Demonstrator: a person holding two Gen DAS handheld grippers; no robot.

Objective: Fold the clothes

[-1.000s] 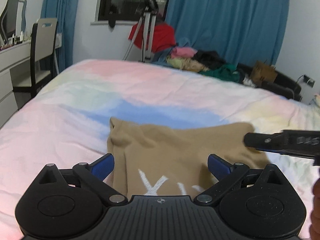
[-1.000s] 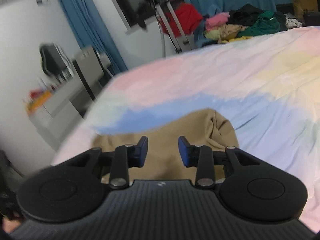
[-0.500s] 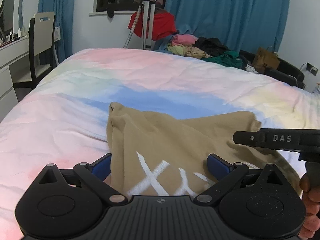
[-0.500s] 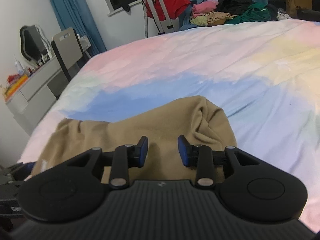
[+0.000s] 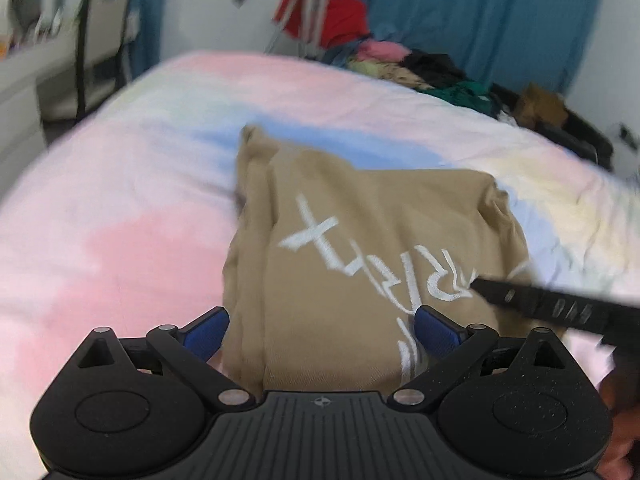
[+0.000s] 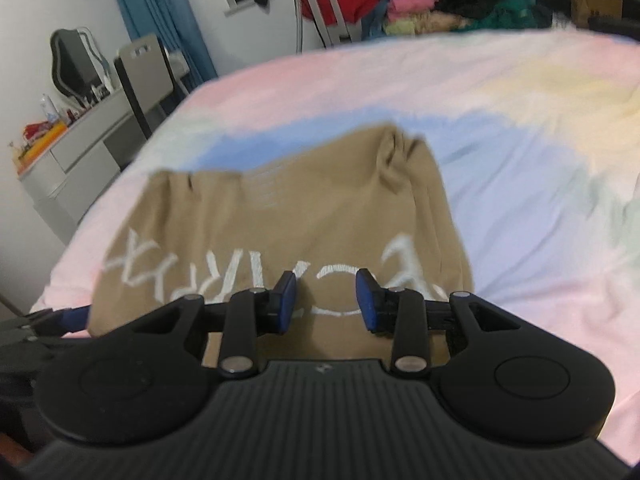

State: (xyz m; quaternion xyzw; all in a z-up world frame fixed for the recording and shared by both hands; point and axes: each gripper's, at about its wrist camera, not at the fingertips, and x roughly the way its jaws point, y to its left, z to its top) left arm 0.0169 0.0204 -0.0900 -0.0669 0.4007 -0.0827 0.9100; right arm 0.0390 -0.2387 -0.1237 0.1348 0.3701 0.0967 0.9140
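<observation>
A tan garment (image 5: 360, 248) with white lettering lies folded on the pastel bedspread (image 5: 120, 220); it also shows in the right wrist view (image 6: 280, 220). My left gripper (image 5: 320, 330) is wide open above the garment's near edge, holding nothing. My right gripper (image 6: 326, 300) is partly open, blue pads apart, over the lettering, holding nothing. The right gripper's black finger (image 5: 540, 304) reaches in from the right in the left wrist view. The left gripper's blue tip (image 6: 74, 314) shows at the garment's left edge in the right wrist view.
A pile of clothes (image 5: 400, 60) lies beyond the bed's far edge by blue curtains (image 5: 480, 12). A tripod with a red cloth (image 5: 320, 16) stands at the window. A chair (image 6: 144, 68) and a grey desk (image 6: 68, 148) are at the left.
Both grippers have pulled back and risen; more of the garment and its white lettering now shows. The garment lies as before. Both grippers stay open and empty.
</observation>
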